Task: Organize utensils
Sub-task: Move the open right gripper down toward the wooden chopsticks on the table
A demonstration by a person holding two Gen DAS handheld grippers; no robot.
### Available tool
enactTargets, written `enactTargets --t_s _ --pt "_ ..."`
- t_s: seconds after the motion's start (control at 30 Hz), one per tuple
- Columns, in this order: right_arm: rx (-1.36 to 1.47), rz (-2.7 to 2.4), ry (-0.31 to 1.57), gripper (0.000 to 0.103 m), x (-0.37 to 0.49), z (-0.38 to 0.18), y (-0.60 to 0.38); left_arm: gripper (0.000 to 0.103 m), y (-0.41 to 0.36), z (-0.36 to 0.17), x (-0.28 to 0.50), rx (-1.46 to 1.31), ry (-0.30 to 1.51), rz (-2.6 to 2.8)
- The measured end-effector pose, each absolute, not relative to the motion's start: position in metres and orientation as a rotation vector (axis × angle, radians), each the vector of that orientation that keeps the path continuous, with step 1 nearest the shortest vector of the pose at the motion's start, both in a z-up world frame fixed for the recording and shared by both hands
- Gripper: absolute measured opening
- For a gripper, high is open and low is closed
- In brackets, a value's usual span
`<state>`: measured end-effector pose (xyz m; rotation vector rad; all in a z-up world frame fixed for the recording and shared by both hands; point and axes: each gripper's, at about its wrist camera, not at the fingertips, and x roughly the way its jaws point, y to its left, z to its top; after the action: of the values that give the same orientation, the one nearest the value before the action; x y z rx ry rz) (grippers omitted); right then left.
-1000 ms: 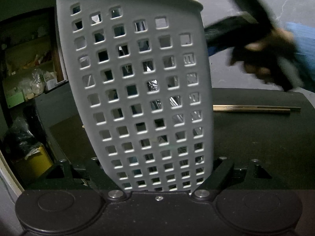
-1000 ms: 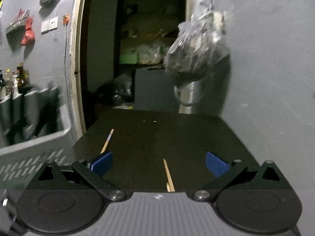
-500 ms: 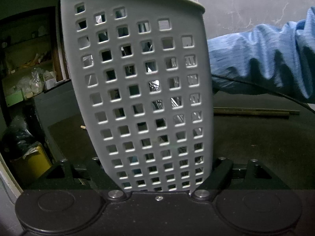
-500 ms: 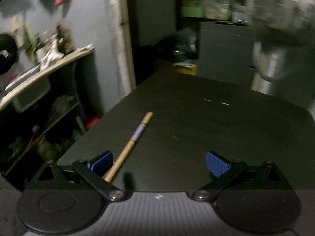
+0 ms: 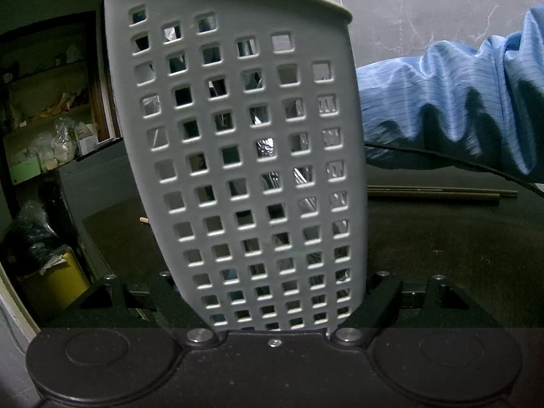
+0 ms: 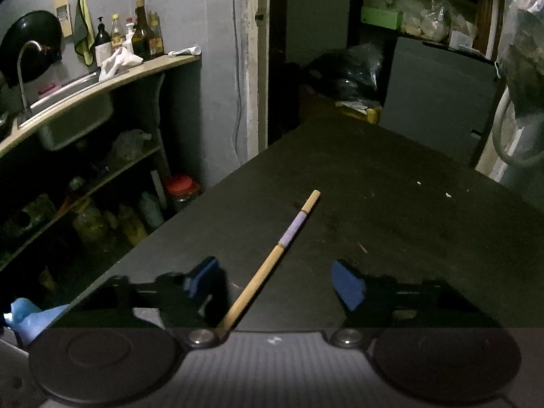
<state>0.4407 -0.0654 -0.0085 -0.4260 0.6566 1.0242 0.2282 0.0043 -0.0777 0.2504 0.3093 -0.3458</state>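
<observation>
A tall grey plastic utensil holder (image 5: 244, 156), its wall pierced with rows of square holes, fills the middle of the left wrist view and blocks most of the dark tabletop (image 5: 442, 248) behind it. Through the holes I catch glints of metal cutlery inside, too broken up to name. The left gripper (image 5: 272, 306) is clenched on the holder's lower part, its black fingers pressed against both sides, and the holder leans a little to the left. Beyond it on the right, a pair of dark chopsticks (image 5: 438, 193) lies flat on the table, and above them a person's blue sleeve (image 5: 452, 115) reaches across from the right, a thin black cable drooping under it. Left of the holder only the pale tip of a stick shows on the table.

On the right wrist view, a light wooden chopstick with a lilac band (image 6: 272, 261) lies on the black table, running away and to the right. The right gripper (image 6: 275, 282) tilts down over its near end; the jaws have just been closing, but the blue pads (image 6: 346, 287) stand clear on either side, so the chopstick sits between them ungripped. Off the table's left edge are cluttered shelves (image 6: 102, 197), a sink counter with bottles (image 6: 132, 37) and a doorway.
</observation>
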Motion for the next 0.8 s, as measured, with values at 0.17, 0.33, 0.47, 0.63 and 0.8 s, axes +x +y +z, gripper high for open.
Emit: enactTargets --t_s 0.17,0.33,0.47,0.63,0.8 --pt "-0.389 0.994 0.662 0.026 0.451 -0.005 -0.079 0.081 0.005 -0.078 0.228 0.251 0.308 -0.347" --pt "-0.362 0.936 0.677 0.016 0.458 -0.005 -0.094 0.081 0.005 -0.078 0.228 0.251 0.309 -0.345" --pt "-0.318 0.816 0.735 0.012 0.458 -0.003 -0.116 0.081 0.003 -0.077 0.229 0.251 0.309 -0.343" --pt "-0.310 0.735 0.786 0.011 0.429 -0.004 -0.152 0.081 0.001 -0.077 0.228 0.252 0.309 -0.342" --pt "-0.297 0.692 0.785 0.011 0.377 -0.006 -0.186 0.081 0.001 -0.078 0.226 0.255 0.303 -0.345"
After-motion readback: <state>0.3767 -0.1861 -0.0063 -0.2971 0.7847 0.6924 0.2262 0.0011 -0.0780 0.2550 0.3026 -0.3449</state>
